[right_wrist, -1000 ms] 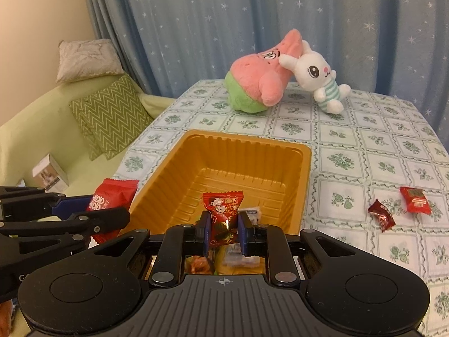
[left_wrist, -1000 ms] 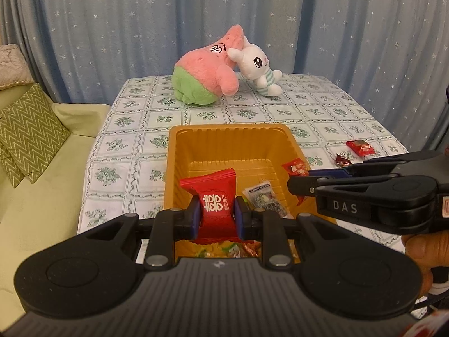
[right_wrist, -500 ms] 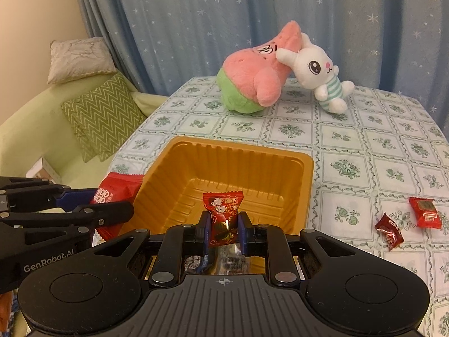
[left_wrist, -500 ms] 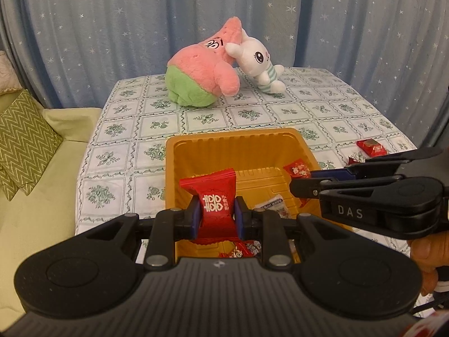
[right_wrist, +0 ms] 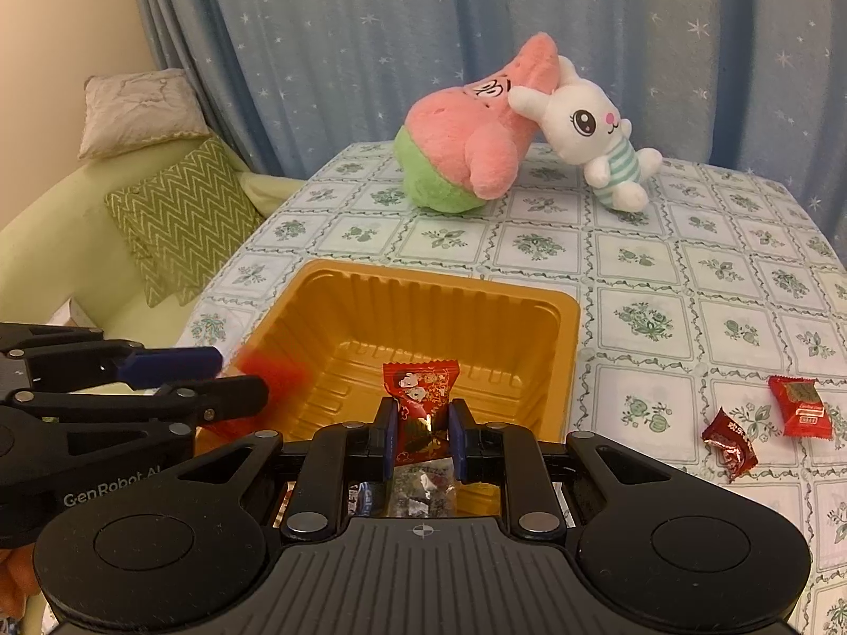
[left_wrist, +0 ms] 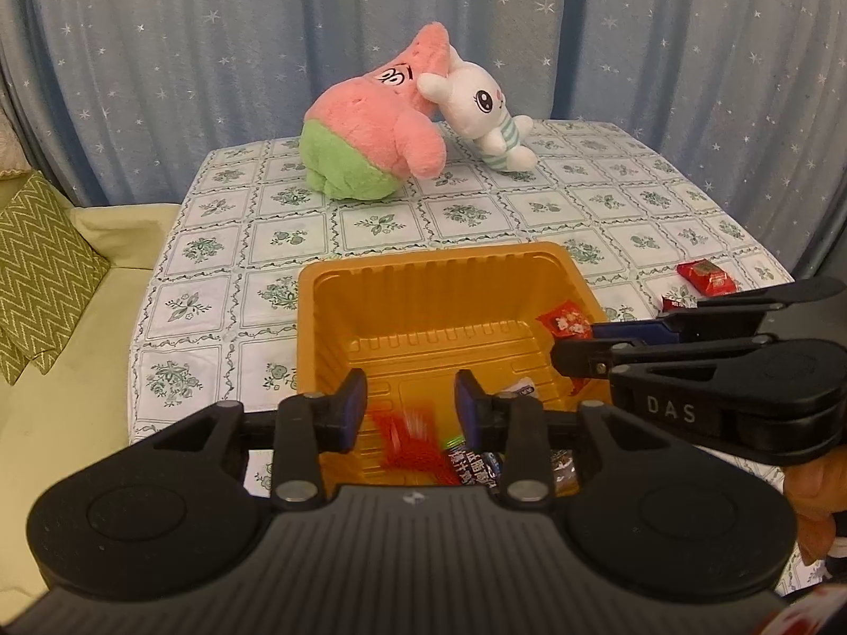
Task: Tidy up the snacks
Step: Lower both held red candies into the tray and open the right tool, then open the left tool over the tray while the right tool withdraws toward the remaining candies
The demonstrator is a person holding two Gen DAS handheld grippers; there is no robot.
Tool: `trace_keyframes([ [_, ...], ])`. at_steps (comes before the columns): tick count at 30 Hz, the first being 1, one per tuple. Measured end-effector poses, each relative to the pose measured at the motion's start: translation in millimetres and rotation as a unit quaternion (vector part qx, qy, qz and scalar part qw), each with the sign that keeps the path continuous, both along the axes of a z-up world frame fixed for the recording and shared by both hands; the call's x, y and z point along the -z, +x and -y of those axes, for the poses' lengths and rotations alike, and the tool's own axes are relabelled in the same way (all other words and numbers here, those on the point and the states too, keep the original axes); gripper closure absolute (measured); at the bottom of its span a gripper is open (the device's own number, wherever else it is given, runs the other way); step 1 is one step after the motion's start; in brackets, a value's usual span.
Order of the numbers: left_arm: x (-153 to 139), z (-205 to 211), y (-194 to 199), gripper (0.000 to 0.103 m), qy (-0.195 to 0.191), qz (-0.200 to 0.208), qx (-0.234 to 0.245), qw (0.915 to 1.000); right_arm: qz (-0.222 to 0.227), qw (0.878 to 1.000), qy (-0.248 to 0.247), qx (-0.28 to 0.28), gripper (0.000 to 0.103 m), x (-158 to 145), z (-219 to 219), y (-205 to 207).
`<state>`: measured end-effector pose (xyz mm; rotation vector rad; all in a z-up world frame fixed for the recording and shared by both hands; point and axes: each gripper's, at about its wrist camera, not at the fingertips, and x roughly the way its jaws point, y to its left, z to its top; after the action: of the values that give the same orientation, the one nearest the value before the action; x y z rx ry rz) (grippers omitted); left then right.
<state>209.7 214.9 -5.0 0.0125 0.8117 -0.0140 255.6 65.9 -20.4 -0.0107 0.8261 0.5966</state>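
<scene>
Left wrist view, left gripper (left_wrist: 410,405) jaws just spread, blurred red candy (left_wrist: 410,436) loose over orange tray (left_wrist: 418,286)

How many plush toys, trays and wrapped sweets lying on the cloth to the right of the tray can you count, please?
Plush toys: 2
Tray: 1
Wrapped sweets on the cloth: 2
Total: 5

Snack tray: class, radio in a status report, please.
Left hand-held gripper just opened; red snack blurred, dropping into tray. Right hand-held gripper grips candy over tray. Nothing blocking.
</scene>
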Motion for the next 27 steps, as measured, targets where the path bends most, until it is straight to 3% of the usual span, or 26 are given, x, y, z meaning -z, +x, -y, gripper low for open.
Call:
trace_keyframes([
  [13,-2,-5,-14,0.070,0.002,0.003,-0.009,1.0000,0.004,1.000,0.002,-0.005,0.083,-3,-4,-3],
  [21,-4,-12,-24,0.062,0.002,0.007,-0.021,0.9997,0.000,1.000,0.010,-0.016,0.081,-2,-10,-1],
  [24,-4,-14,-30,0.061,0.001,0.008,-0.027,0.9996,-0.003,1.000,0.015,-0.015,0.060,-1,-7,-3],
  [27,-5,-13,-35,0.061,-0.002,0.008,-0.031,0.9995,-0.005,1.000,0.014,-0.015,0.058,-1,-3,-7],
])
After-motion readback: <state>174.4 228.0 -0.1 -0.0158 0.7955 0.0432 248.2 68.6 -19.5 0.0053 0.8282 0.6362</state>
